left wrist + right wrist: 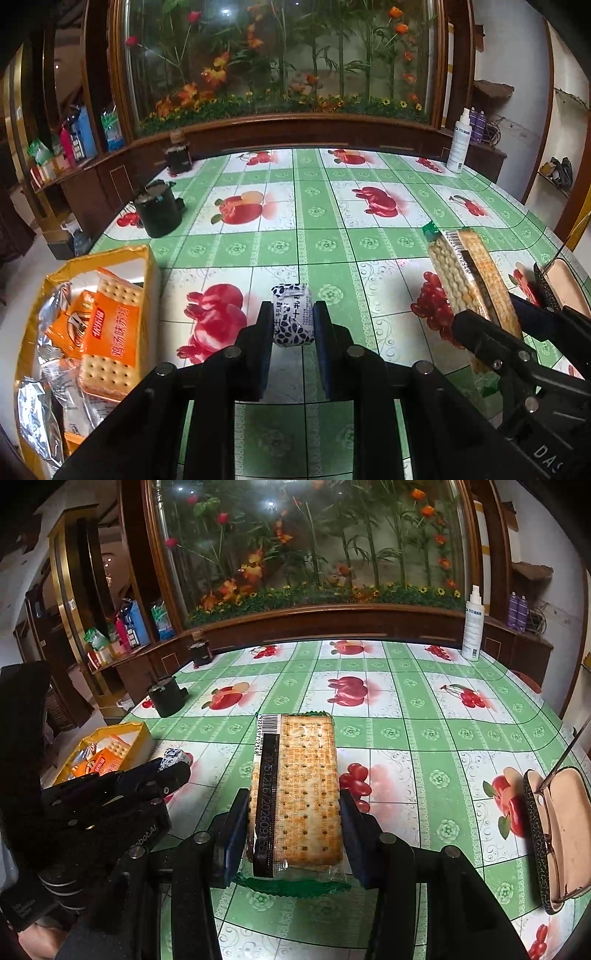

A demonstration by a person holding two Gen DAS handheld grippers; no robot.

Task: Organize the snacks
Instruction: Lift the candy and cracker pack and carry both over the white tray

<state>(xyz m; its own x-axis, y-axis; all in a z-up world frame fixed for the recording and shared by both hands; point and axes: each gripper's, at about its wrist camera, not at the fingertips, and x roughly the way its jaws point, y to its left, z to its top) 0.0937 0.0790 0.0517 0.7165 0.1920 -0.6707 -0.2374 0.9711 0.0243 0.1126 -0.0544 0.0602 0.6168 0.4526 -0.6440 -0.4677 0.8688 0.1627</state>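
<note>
Between my left gripper (291,314) fingers sits a small white-and-blue patterned snack packet (292,314), pinched at both sides by the nearly closed pads and held above the fruit-print tablecloth (325,206). My left view alone shows the yellow snack box (149,266) up close at its lower left edge, packed with orange cracker packs (110,332) and silvery wrappers. My right view alone shows an open glasses case (554,834) lying by the table's right edge (a thin spectacle arm reaches over it). My right gripper (293,812) is clamped on a clear-wrapped cracker pack (299,794), one pad on each long side, the pack lying flat and reaching forward beyond the fingertips; from the left view it appears edge-on, tilted upward. Both held snacks are above the near part of the table, the box just left of the small packet. Farther back stand two dark cups (159,214) near the left edge and a white spray bottle (472,627) at the far right corner, with bare cloth between them.
</note>
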